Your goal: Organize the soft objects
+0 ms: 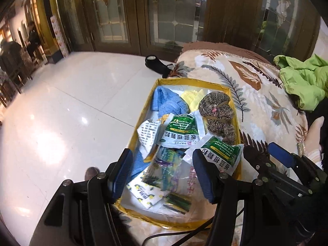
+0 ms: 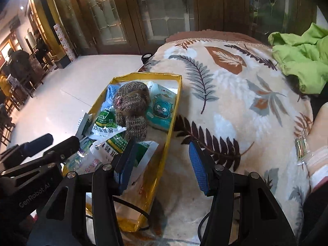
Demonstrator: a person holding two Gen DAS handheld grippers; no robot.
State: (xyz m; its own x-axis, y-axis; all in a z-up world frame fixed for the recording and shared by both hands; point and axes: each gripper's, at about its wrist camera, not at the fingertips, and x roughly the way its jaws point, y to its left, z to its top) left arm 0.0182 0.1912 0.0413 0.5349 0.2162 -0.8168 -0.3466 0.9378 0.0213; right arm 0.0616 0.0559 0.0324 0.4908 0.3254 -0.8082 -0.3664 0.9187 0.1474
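Over the yellow box (image 1: 233,94), both the left gripper (image 1: 162,174) and right gripper (image 2: 162,164) hang released, holding nothing. Probably best to pinch the knitted toy (image 1: 217,114) mid-body so those packets (image 1: 182,131) beside it don't snag.

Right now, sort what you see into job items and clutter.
Job: yellow box, knitted bundle, blue towel, yellow cloth, green sachets.
Clutter: green jacket, black shoe, leaf-print blanket.

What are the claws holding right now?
Nothing. The left claw and the right claw are both open, above the yellow box.
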